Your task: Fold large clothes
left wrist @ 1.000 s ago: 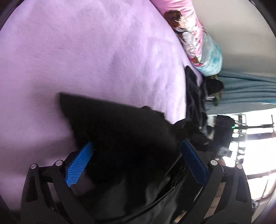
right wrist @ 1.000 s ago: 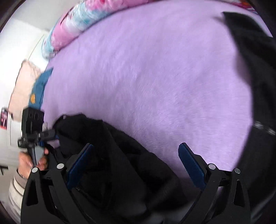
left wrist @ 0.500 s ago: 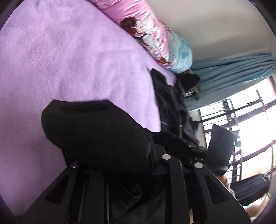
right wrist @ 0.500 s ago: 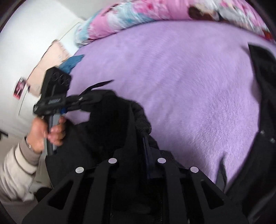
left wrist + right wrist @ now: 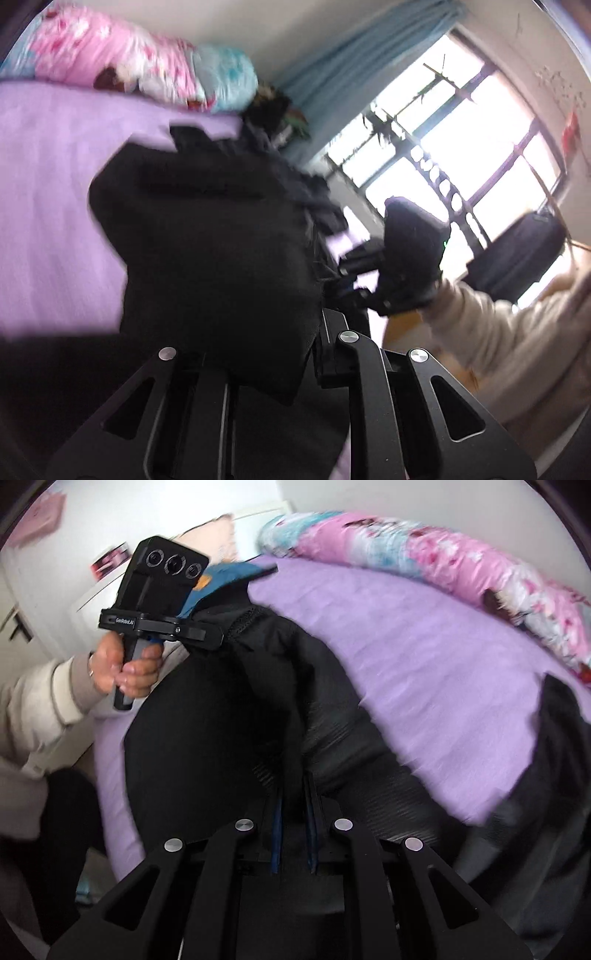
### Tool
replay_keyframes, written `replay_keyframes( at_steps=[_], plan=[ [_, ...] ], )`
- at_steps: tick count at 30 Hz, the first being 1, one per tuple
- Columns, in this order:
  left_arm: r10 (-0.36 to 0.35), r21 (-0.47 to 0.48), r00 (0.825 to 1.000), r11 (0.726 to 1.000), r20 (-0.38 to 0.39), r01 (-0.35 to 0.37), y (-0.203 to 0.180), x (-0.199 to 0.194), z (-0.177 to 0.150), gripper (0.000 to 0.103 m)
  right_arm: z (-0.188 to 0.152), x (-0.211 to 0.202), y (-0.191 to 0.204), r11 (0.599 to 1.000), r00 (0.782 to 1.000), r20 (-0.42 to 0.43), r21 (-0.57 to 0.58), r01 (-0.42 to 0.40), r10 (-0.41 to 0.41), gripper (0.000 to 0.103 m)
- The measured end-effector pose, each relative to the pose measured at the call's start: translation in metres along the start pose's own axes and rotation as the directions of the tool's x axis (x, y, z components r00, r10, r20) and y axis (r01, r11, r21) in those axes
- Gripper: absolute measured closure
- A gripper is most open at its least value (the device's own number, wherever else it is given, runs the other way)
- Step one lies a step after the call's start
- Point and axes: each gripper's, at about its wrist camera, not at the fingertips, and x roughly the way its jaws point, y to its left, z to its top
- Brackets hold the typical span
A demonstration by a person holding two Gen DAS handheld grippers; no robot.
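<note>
A large black garment (image 5: 207, 236) hangs lifted above the purple bed (image 5: 48, 206). My left gripper (image 5: 258, 354) is shut on its edge, and the cloth drapes over the fingers and hides them. In the right wrist view the same black garment (image 5: 229, 731) hangs between both grippers. My right gripper (image 5: 293, 797) is shut on a fold of it, with the blue pads pressed against the cloth. The left gripper (image 5: 207, 635) shows there at upper left, clamped on the garment's far edge. The right gripper (image 5: 347, 266) shows in the left wrist view, held by a hand.
A pink and blue floral quilt (image 5: 424, 561) lies along the far side of the purple bed (image 5: 424, 657). More dark clothes (image 5: 561, 731) lie at the right edge of the bed. A window with bars (image 5: 461, 129) and a blue curtain (image 5: 354, 59) stand beyond.
Both grippers went from open to shut on the black garment and then lifted it off the bed. Both views have tilted upward toward the wall and the window.
</note>
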Motion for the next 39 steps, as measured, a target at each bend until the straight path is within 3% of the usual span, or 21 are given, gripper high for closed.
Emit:
replay_keyframes(
  at_steps=[3,7,9,10,12,15,18,21,23,26,29,30,32,33,35,36,37,39],
  plan=[
    [0.051,-0.016,0.998,0.999,-0.045,-0.051,0.004,0.009,-0.02,0.082,-0.012,0.023,0.0,1.0,0.999,-0.045,0.024,-0.006,0.007,0.092],
    [0.061,-0.089,0.998,0.994,0.034,-0.058,0.019,0.005,-0.018,0.081,0.004,0.009,-0.016,0.993,0.997,0.044,0.103,-0.065,0.06,0.088],
    [0.045,-0.11,0.998,0.993,0.04,-0.04,0.021,0.006,-0.019,0.082,0.014,-0.01,-0.022,0.986,0.993,0.058,0.121,-0.111,0.104,0.059],
    [0.053,-0.101,0.998,0.994,0.022,-0.05,0.02,0.01,-0.022,0.083,0.017,-0.023,-0.025,0.989,0.992,0.086,0.107,-0.103,0.094,0.039],
    [0.049,-0.074,0.999,0.996,-0.015,-0.05,0.014,0.016,-0.029,0.083,0.029,-0.051,-0.036,0.987,0.984,0.129,0.089,-0.132,0.12,0.036],
    [0.035,-0.074,0.999,0.997,-0.023,-0.036,0.014,0.017,-0.037,0.083,0.052,-0.079,-0.069,0.987,0.982,0.176,0.133,-0.088,0.064,0.019],
    [0.026,-0.059,0.999,0.998,-0.04,-0.029,0.01,0.019,-0.049,0.083,0.071,-0.068,-0.125,0.931,0.987,0.136,0.342,-0.126,0.084,0.017],
    [0.02,-0.063,0.999,0.998,-0.049,-0.023,0.01,0.018,-0.06,0.083,0.078,-0.037,-0.155,0.882,0.99,0.085,0.45,-0.136,0.109,0.017],
    [0.023,-0.054,0.999,0.998,-0.038,-0.025,0.008,0.013,-0.063,0.083,0.074,-0.012,-0.168,0.827,0.98,0.073,0.527,-0.195,0.184,0.017],
    [0.024,-0.031,0.999,0.999,-0.025,-0.025,0.004,0.01,-0.054,0.084,0.058,0.026,-0.168,0.788,0.966,0.03,0.573,-0.226,0.255,0.015],
    [0.034,0.002,0.997,0.999,-0.07,-0.034,-0.001,0.017,-0.053,0.084,0.042,0.065,-0.167,0.742,0.936,-0.04,0.622,-0.252,0.351,0.013],
    [0.031,0.006,0.996,1.0,-0.08,-0.031,-0.002,0.019,-0.054,0.084,0.041,0.075,-0.165,0.725,0.92,-0.045,0.631,-0.277,0.39,0.013],
    [0.041,0.029,0.994,0.999,-0.102,-0.038,-0.004,0.026,-0.056,0.084,0.038,0.083,-0.156,0.726,0.909,-0.047,0.619,-0.299,0.415,0.014],
    [0.044,0.03,0.994,0.999,-0.103,-0.041,-0.004,0.027,-0.056,0.084,0.039,0.086,-0.149,0.737,0.902,-0.056,0.6,-0.312,0.428,0.023],
    [0.046,0.016,0.995,0.999,-0.092,-0.045,-0.001,0.025,-0.055,0.084,0.042,0.088,-0.138,0.78,0.901,-0.085,0.54,-0.316,0.425,0.052],
    [0.043,0.01,0.995,0.999,-0.088,-0.042,0.001,0.024,-0.054,0.084,0.042,0.086,-0.136,0.781,0.899,-0.076,0.53,-0.331,0.432,0.061],
    [0.043,0.008,0.996,0.999,-0.078,-0.042,0.002,0.022,-0.051,0.084,0.042,0.083,-0.135,0.778,0.899,-0.049,0.523,-0.348,0.435,0.078],
    [0.038,0.008,0.997,0.999,-0.069,-0.037,0.002,0.017,-0.05,0.084,0.045,0.074,-0.137,0.788,0.914,-0.01,0.511,-0.345,0.407,0.085]
  ],
)
